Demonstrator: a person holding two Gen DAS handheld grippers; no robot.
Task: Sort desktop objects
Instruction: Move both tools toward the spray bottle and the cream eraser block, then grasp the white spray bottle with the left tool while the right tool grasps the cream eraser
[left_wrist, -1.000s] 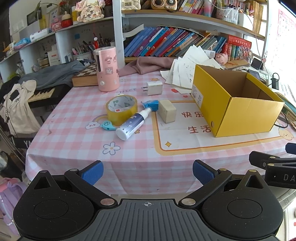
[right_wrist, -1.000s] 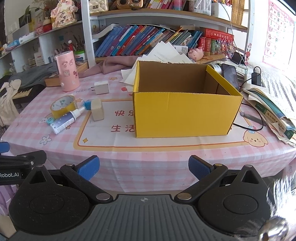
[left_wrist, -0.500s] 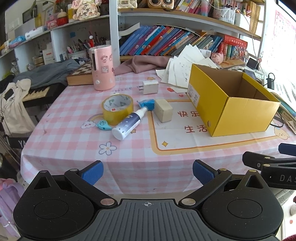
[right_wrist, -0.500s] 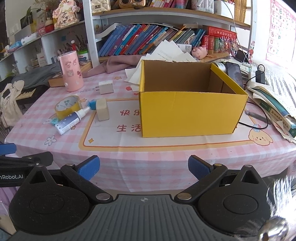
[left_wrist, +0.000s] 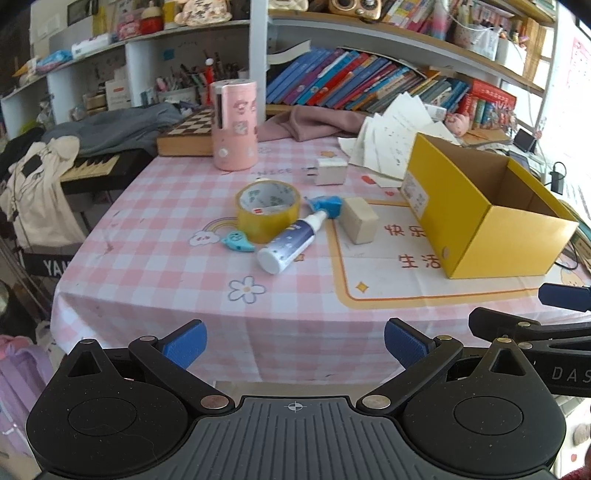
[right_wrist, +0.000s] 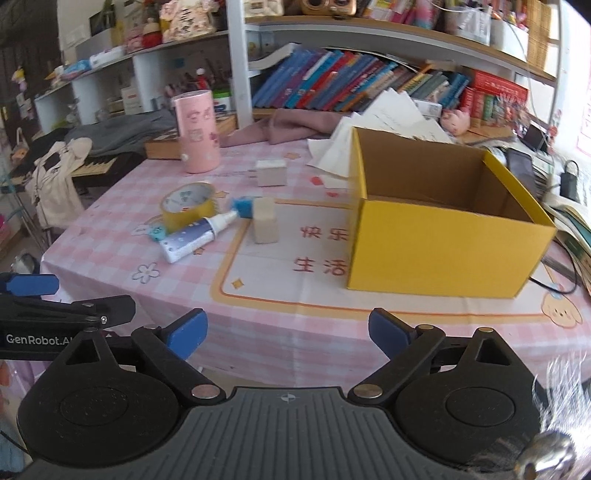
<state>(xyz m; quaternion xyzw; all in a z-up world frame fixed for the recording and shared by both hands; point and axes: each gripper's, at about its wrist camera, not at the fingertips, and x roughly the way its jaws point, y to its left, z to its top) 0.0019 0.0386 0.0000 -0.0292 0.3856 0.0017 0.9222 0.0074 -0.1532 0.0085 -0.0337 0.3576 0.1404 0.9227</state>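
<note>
Several small objects lie on the pink checked tablecloth: a yellow tape roll (left_wrist: 267, 210) (right_wrist: 188, 205), a white spray bottle (left_wrist: 290, 243) (right_wrist: 195, 238) on its side, a beige block (left_wrist: 358, 219) (right_wrist: 265, 220), a teal correction tape (left_wrist: 238, 242) and a white charger (left_wrist: 330, 171). An open, empty yellow box (left_wrist: 509, 240) (right_wrist: 443, 251) stands to their right. My left gripper (left_wrist: 293, 343) hovers open at the table's near edge, holding nothing. My right gripper (right_wrist: 287, 332) is beside it, its jaws closing slightly with nothing between them.
A tall pink cylinder (left_wrist: 234, 125) stands behind the objects, with a chessboard box (left_wrist: 184, 134), a pink cloth and loose papers (left_wrist: 388, 136) further back. Bookshelves line the far wall. Books and cables lie right of the box. A keyboard and clothes sit left of the table.
Both views have swung left, so the table's objects and box sit further right in the frames. The right gripper's blue pads stand a little closer together than before.
</note>
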